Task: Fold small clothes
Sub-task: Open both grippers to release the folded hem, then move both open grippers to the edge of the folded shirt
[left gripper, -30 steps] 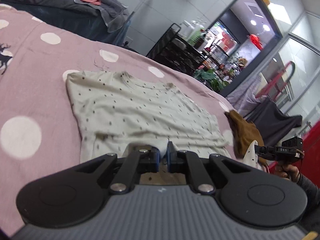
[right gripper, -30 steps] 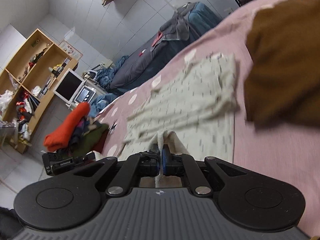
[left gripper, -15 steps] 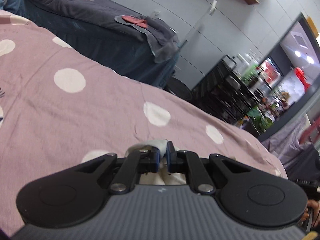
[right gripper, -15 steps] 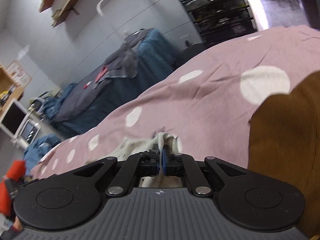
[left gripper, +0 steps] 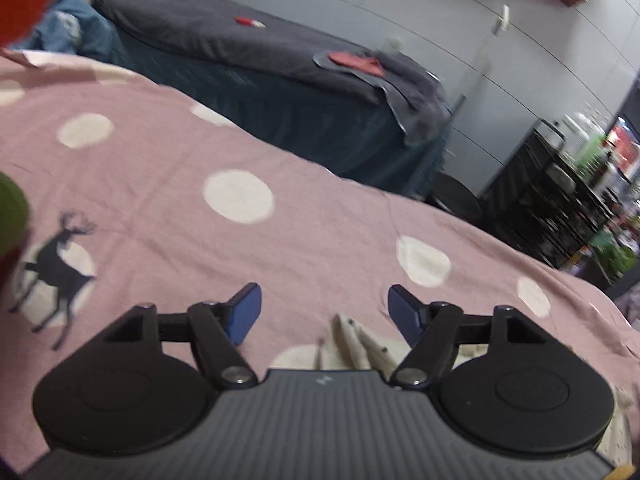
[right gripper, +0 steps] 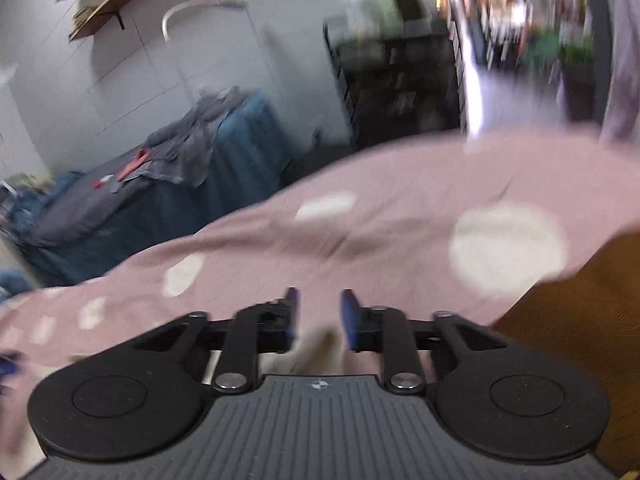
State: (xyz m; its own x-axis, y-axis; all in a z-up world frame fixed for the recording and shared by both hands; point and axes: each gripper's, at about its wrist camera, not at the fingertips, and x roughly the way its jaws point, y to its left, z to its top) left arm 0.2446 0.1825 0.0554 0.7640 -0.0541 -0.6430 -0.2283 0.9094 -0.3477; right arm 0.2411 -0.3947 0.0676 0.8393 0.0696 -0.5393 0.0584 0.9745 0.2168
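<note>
A: What has been changed since half a second ago?

B: The cream speckled shirt (left gripper: 356, 340) was pinched by both grippers then. Now it has been let go: the left gripper (left gripper: 325, 312) is spread wide, and the right gripper (right gripper: 318, 314) is parted by a smaller gap, with nothing held in either.

A: Where has the shirt been left?

B: It is seen on the pink polka-dot bedspread (left gripper: 168, 168), just below and behind the fingertips of the left gripper, a bunched edge showing between them. In the right wrist view a pale fold (right gripper: 316, 350) is glimpsed under the fingers, blurred by motion. A brown garment (right gripper: 580, 320) lies just beside it on the right.

A: What is meant for the task?

B: A fold is judged to have been carried over and laid down. How neatly it was laid cannot be told, since most of the shirt is hidden under the grippers.
</note>
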